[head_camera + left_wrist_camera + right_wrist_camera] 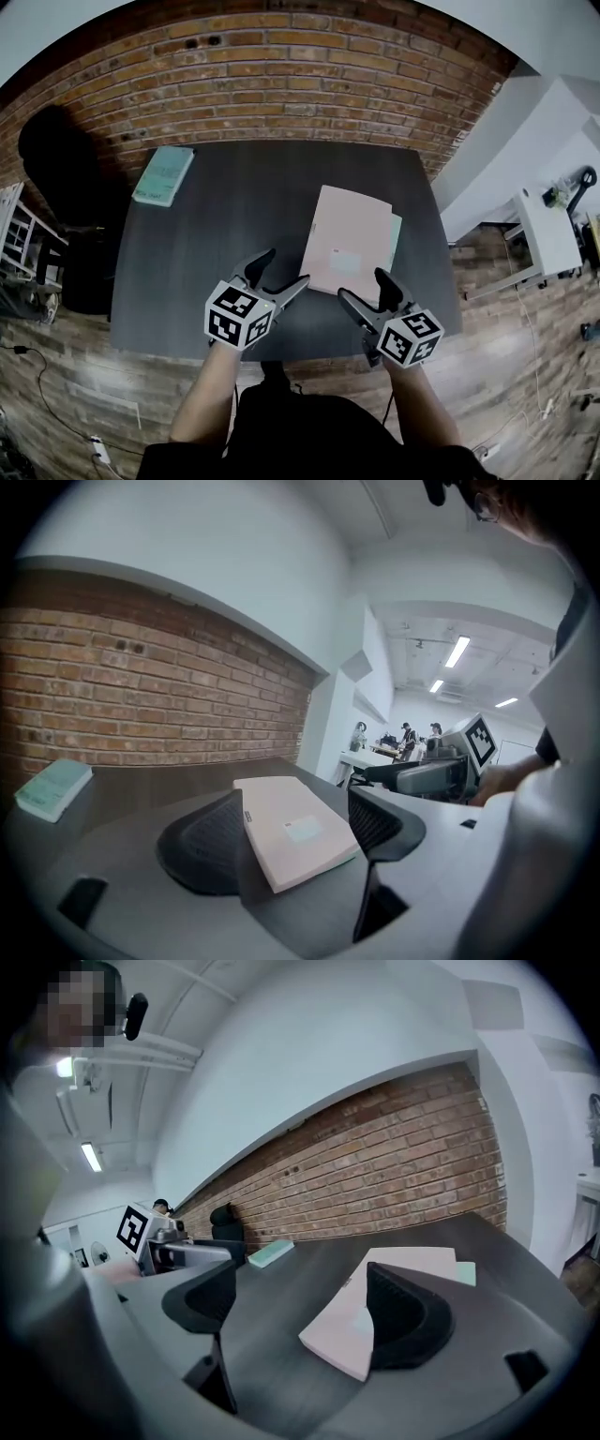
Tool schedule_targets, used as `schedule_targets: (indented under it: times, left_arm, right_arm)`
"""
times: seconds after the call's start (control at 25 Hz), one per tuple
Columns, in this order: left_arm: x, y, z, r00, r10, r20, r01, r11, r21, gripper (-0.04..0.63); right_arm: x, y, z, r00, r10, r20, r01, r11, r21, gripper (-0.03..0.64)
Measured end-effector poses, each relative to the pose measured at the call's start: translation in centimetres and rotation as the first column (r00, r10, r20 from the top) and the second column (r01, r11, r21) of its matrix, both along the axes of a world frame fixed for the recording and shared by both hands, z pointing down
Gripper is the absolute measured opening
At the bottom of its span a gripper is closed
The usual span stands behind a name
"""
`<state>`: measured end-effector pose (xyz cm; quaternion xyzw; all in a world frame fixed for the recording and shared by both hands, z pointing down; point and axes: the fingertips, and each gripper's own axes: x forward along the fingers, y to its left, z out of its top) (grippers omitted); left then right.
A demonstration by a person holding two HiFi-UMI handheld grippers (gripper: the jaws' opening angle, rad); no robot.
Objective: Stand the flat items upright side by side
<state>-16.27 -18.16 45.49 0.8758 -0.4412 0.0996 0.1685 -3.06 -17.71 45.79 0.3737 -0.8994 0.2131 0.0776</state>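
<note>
Person's forearms: two, reaching in from the bottom edge of the head view, each hand holding one gripper.
Grippers: two, the left gripper (pixel 286 267) and the right gripper (pixel 364 286), side by side above the near edge of the worktop (pixel 234 216).
Marker cubes: two, one on each gripper, with black-and-white square patterns on their faces; no letters on them.
Left jaws: spread wide, pinching nothing. In the left gripper view the pink book (pixel 291 832) lies ahead, framed in the gap, and in the head view one tip sits just beside its near left corner.
Right jaws: spread wide, nothing held between them. One jaw overlaps the pink book's near end in the right gripper view; contact cannot be judged.
Flat items: three, all lying flat on the worktop.
Pink book: right of centre, slightly askew, with a small pale label on its cover, too small to read.
Green item (pixel 395 234): mostly under the pink book, only a strip showing along its right side.
Teal book (pixel 164 174): alone at the far left corner, well apart from the other two; its cover print is unreadable.
Brick wall (pixel 281 66): just behind the worktop's far edge.
</note>
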Motion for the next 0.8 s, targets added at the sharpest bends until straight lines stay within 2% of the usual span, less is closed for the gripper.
schedule_targets:
  times: [0.12,0.28,0.44,0.64,0.8]
  left_arm:
    - [-0.9,-2.1,0.5,0.999,0.046,-0.013,-0.047,0.999,-0.011,0.365]
    - [-1.5,-4.1,1.2,0.995,0.104,-0.011,-0.104,0.994,-0.026,0.364]
    - [-1.4,-5.8,2.5,0.991,0.133,-0.020,-0.134,0.989,-0.057,0.364]
    - [0.2,-8.0,5.4,0.985,0.170,0.014,-0.167,0.979,-0.115,0.365]
    - [1.6,-9.5,8.1,0.983,0.183,0.029,-0.174,0.966,-0.190,0.367]
  right_arm:
    - [-1.9,-1.4,0.7,0.999,0.003,-0.049,-0.003,1.000,0.002,0.446]
    - [-1.9,-3.3,1.1,0.995,0.064,-0.072,-0.065,0.998,-0.009,0.446]
    - [0.0,-4.6,2.8,0.987,0.134,-0.093,-0.140,0.988,-0.059,0.446]
    - [2.9,-7.0,4.8,0.975,0.197,-0.102,-0.206,0.974,-0.089,0.446]
    - [5.2,-8.7,7.1,0.969,0.221,-0.115,-0.235,0.963,-0.130,0.446]
